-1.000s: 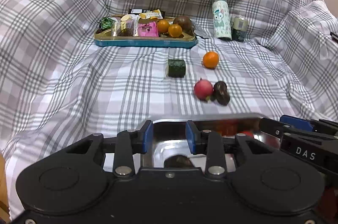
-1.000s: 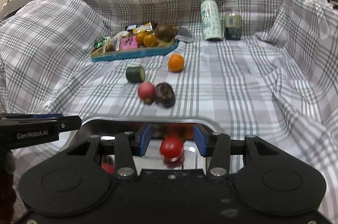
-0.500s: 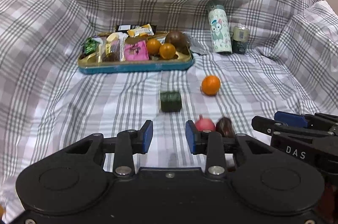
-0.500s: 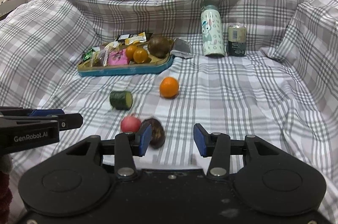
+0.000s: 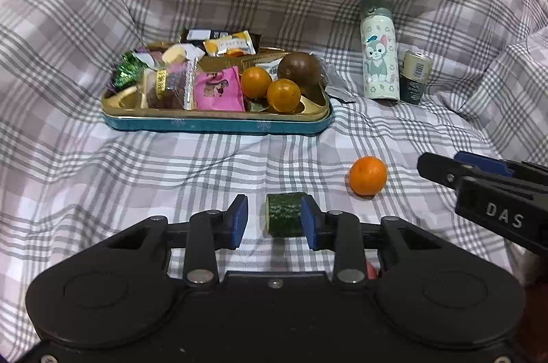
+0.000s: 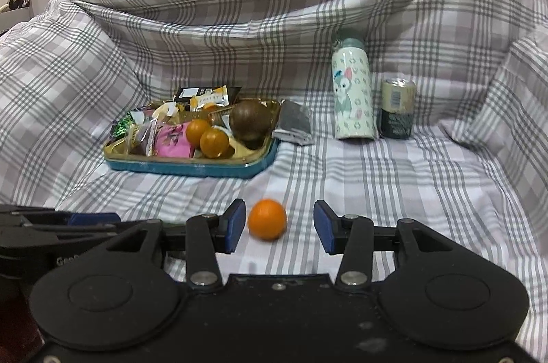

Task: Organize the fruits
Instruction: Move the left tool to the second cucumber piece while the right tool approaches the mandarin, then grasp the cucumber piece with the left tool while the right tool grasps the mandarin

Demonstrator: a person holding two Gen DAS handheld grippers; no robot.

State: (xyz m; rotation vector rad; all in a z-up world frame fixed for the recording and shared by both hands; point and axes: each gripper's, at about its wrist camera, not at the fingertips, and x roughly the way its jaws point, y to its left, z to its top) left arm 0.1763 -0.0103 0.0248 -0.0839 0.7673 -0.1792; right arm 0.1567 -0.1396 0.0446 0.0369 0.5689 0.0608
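My left gripper (image 5: 273, 221) is open, with a green cucumber piece (image 5: 283, 214) lying on the checked cloth between its blue pads, close to the right pad. A loose orange (image 5: 368, 175) lies on the cloth to the right of it. My right gripper (image 6: 280, 227) is open, and the same orange (image 6: 267, 218) sits between its pads, nearer the left pad. A teal and gold tray (image 5: 219, 124) at the back holds two small oranges (image 5: 283, 94), a brown round fruit (image 5: 298, 67) and several snack packets.
A cartoon-printed bottle (image 5: 379, 61) and a dark can (image 5: 415, 77) stand at the back right. A silver packet (image 6: 294, 123) lies beside the tray. The right gripper shows at the right edge of the left wrist view (image 5: 486, 198). Raised cloth folds surround the flat area.
Both grippers have moved forward from over a metal tray holding a red fruit. The red and dark fruits on the cloth have dropped out of sight. The cucumber and orange now sit between the pads.
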